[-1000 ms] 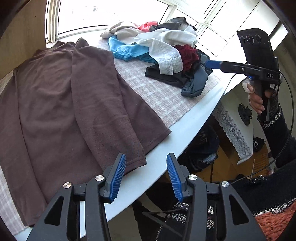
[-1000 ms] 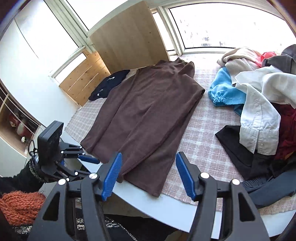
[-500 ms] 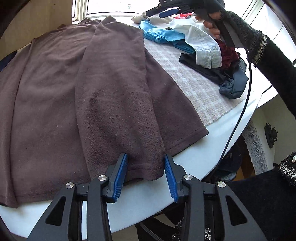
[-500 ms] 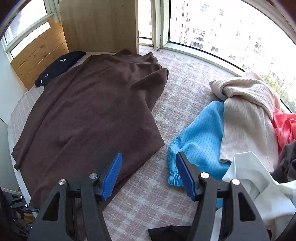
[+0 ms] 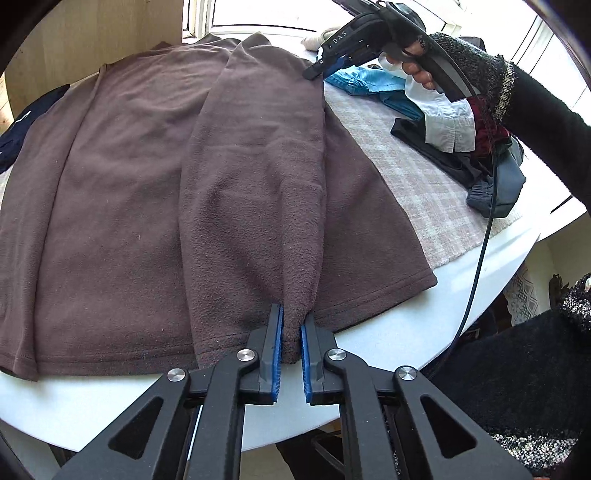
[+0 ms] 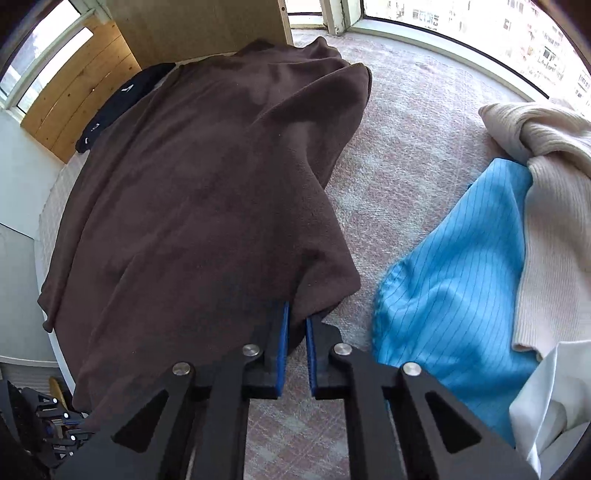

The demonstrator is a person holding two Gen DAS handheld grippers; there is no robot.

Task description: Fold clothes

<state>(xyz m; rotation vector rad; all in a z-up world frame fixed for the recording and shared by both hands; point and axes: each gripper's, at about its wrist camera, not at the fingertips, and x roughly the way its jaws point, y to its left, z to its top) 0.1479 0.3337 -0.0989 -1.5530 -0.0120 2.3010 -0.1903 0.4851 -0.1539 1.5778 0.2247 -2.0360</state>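
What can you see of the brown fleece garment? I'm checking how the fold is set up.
The brown fleece garment is a soft, matte, fuzzy piece with a stitched hem, spread flat across the checked table cloth. One lengthwise panel is already folded over its middle. The left gripper pinches the panel's near hem; the right gripper pinches its far end.

Left wrist view: low at the table's near edge, facing the window, close over the brown fleece garment (image 5: 255, 192). Right wrist view: at the far end, looking back toward the wood panel (image 6: 199, 26). Both share that garment (image 6: 207, 192).
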